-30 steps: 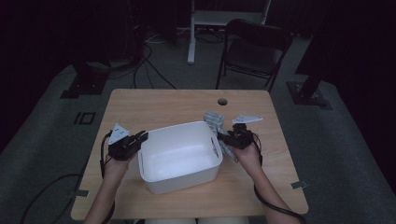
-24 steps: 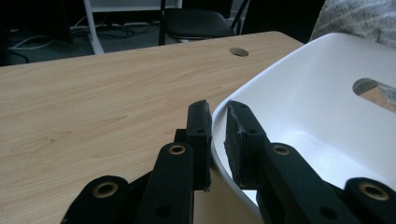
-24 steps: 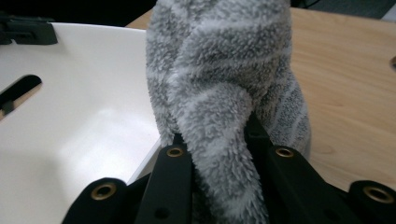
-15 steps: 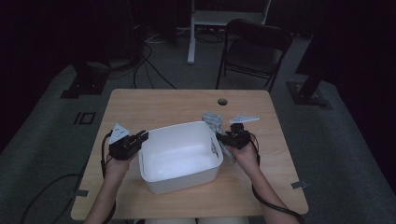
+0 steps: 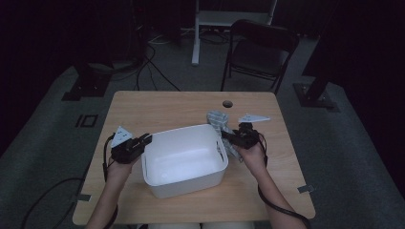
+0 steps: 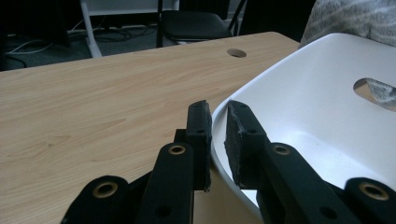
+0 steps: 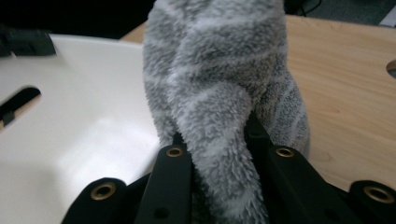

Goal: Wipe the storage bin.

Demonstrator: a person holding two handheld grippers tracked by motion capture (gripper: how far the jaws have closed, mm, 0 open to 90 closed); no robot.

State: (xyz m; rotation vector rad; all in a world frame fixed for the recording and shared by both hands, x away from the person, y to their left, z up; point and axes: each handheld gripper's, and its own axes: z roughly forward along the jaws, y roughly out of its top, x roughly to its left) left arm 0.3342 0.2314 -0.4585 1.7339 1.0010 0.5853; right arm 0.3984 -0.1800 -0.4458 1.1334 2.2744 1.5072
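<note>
right tool (image 7: 215,154) tips hidden by sock (image 7: 219,79)

The room is dim; beyond the wooden table (image 5: 157,109) the floor and the folding chair (image 5: 260,52) sink into near black. Light falls from above onto the white plastic tub (image 5: 184,160), whose inner wall shows a soft sheen. In the right gripper view the grey fleecy cloth (image 7: 219,88) nearest the lens is slightly soft.
</note>
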